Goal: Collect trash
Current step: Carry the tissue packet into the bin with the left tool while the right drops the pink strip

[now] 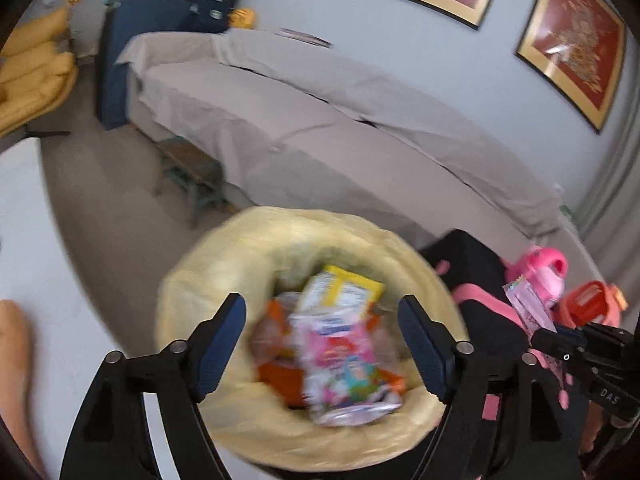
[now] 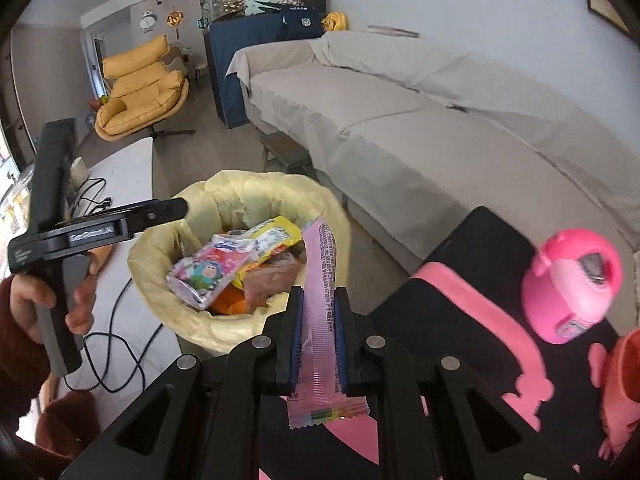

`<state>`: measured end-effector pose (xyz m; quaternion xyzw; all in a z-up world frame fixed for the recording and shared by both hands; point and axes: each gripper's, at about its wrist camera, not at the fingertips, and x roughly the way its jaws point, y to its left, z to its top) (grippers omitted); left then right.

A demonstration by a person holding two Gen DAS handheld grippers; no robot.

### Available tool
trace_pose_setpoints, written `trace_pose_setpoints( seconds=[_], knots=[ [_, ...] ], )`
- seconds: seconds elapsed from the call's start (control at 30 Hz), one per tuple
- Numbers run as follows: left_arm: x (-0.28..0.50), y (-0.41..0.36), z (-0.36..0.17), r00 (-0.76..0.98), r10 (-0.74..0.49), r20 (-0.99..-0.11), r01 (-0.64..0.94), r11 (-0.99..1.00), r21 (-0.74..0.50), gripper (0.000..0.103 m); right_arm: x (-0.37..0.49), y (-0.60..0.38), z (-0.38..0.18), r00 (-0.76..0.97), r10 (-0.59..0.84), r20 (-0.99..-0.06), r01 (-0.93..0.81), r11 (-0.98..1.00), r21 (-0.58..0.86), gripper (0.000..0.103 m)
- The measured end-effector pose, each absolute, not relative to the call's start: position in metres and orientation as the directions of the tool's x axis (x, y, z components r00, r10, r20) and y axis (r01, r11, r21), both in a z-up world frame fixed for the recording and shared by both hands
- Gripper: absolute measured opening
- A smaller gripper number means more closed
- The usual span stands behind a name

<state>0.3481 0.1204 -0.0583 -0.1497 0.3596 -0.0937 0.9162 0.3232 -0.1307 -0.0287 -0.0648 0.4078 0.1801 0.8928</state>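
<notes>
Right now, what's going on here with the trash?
A person is collecting wrappers into the bin with the yellow liner, using a tool in each hand. The left tool is open over the bin with nothing between its pads; a colourful snack packet lies on top of the other wrappers inside. The right tool is clamped on a long pink wrapper, held beside the bin and not yet dropped.

Both grippers are black plastic with round silver pivot screws on their linkage arms and dark blue ribbed pads inside the fingers [image 1: 224, 344]. The left gripper [image 2: 160, 210] carries white lettering on its side. The person's sleeve [image 2: 18, 364] is fuzzy and reddish brown.
</notes>
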Motion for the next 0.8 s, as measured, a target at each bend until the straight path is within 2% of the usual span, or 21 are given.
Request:
trace_pose_setpoints(
  seconds=[0.33,0.43,0.53,0.63,0.8],
  knots=[
    [0.301,0.172,-0.051,0.806,-0.037,-0.590,-0.115,0.969,-0.217,0.089,0.380,-0.039,-0.061,0.440,0.451,-0.776,-0.464,0.854,0.233,0.012],
    [0.294,0.182,-0.053,0.807,-0.007,-0.590,-0.133,0.972,-0.192,0.091,0.402,-0.016,-0.085,0.381,0.433,-0.817,-0.460,0.855,0.239,0.012],
    [0.286,0.189,-0.056,0.805,0.001,-0.593,-0.141,0.972,-0.190,0.092,0.421,-0.001,-0.126,0.244,0.380,-0.892,-0.425,0.869,0.254,0.012],
    [0.282,0.194,-0.060,0.799,-0.008,-0.601,-0.143,0.969,-0.203,0.092,0.431,0.001,-0.153,0.154,0.339,-0.928,-0.394,0.882,0.257,0.012],
    [0.274,0.190,-0.066,0.789,-0.003,-0.615,-0.148,0.970,-0.195,0.092,0.429,-0.003,-0.161,0.149,0.306,-0.940,-0.388,0.893,0.229,0.016]
  ],
)
